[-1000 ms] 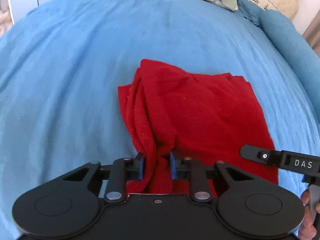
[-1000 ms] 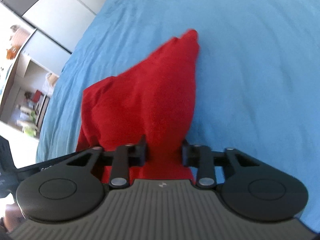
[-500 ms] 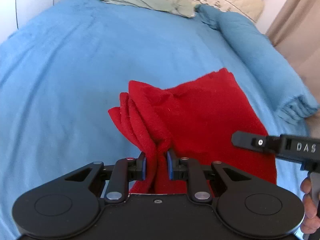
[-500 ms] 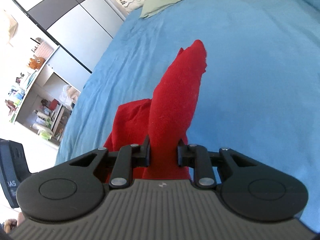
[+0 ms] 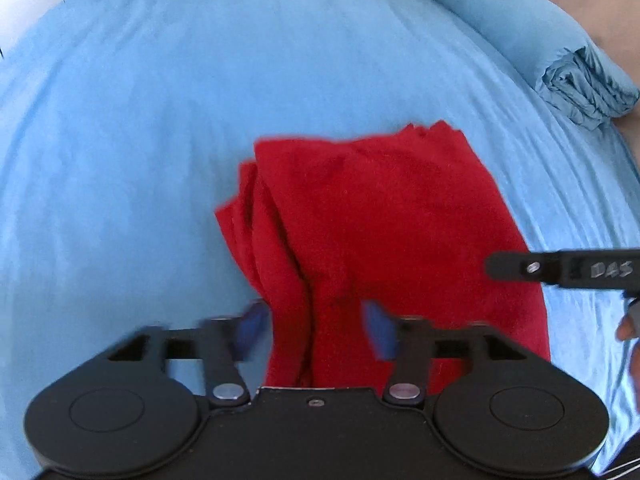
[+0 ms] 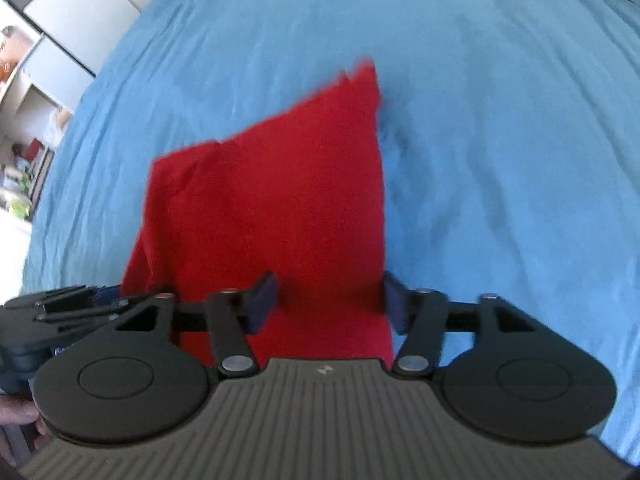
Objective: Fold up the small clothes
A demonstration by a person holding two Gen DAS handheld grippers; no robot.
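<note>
A small red garment (image 5: pixel 380 216) lies folded on the blue bed cover (image 5: pixel 160 120), with bunched pleats along its left side. My left gripper (image 5: pixel 316 328) is open, its blue pads apart on either side of the garment's near left edge. In the right wrist view the red garment (image 6: pixel 280 200) lies flat, tapering to a far corner. My right gripper (image 6: pixel 328 300) is open, its pads wide apart over the near right edge. The right gripper's body also shows at the right of the left wrist view (image 5: pixel 560 270).
A rolled blue duvet (image 5: pixel 560 52) lies along the bed's right side. White and grey wardrobe doors (image 6: pixel 72 12) and shelves stand beyond the bed's left edge in the right wrist view. The blue cover (image 6: pixel 500 120) spreads all around the garment.
Both grippers were shut on the lifted red garment; now both have opened and the garment has dropped flat onto the bed, folded over.
</note>
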